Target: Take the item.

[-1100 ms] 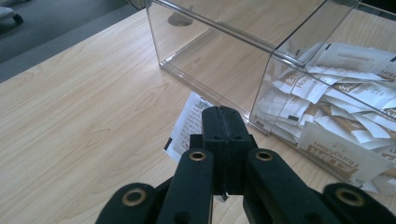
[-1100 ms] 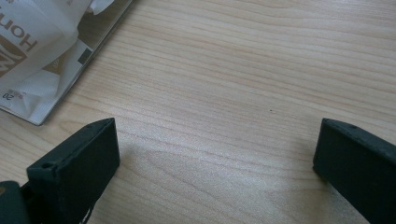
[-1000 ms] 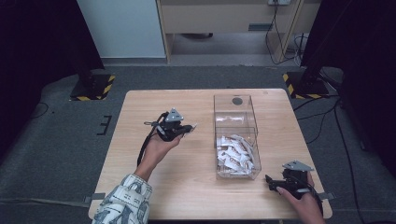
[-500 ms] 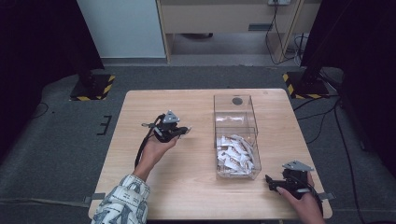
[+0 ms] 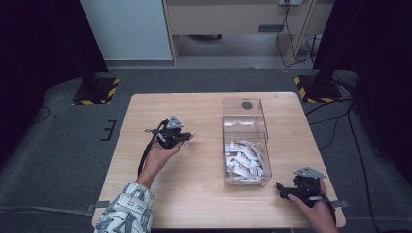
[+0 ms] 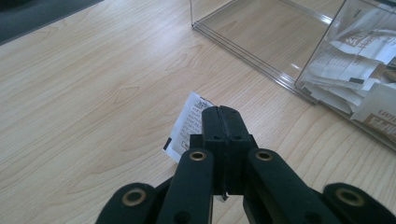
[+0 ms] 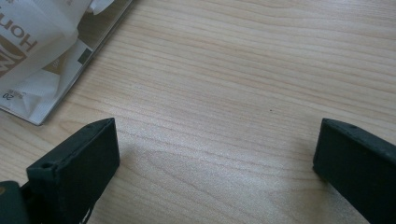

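Left gripper [image 6: 222, 116] has one white packet [image 6: 187, 126] pinched tight over the table [image 5: 194, 194], plenty left in the clear box [image 5: 245, 145], right gripper [image 7: 215, 154] sitting wide open, empty.

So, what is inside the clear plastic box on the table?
The clear box has two compartments: the near one holds a pile of white paper sachets, the far one looks empty. Sachets lower in the pile are covered.
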`<state>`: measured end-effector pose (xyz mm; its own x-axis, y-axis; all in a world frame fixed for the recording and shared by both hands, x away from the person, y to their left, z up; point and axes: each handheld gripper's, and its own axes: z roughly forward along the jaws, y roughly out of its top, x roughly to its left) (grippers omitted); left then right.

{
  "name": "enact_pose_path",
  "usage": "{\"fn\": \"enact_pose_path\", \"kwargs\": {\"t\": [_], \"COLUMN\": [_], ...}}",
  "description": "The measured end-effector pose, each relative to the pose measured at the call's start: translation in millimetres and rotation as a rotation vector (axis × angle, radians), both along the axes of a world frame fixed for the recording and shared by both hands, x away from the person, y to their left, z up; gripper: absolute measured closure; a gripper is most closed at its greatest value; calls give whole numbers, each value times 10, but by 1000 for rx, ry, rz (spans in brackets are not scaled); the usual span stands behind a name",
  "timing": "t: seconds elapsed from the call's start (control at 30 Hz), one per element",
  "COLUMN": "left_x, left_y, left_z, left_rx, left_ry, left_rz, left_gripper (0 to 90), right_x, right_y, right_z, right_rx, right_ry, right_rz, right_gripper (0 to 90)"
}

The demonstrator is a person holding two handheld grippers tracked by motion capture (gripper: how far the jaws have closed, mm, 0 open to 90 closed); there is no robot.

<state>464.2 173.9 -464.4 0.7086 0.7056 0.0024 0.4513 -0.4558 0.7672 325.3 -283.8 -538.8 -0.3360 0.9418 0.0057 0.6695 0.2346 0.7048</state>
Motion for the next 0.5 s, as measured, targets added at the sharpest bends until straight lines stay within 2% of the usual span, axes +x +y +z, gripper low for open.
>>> {"fn": "enact_pose_path", "kwargs": {"t": [0.5], "left_x": [38], "left_y": [85], "left_z": [-77], "left_rx": [4], "left_ry": [-2], "left_rz": [29], "left_gripper": [899], "right_x": [0], "right_y": [0], "right_z": [0], "right_rx": [-1], "right_ry": [0], "right_rz": [0], "right_gripper": [7]}}
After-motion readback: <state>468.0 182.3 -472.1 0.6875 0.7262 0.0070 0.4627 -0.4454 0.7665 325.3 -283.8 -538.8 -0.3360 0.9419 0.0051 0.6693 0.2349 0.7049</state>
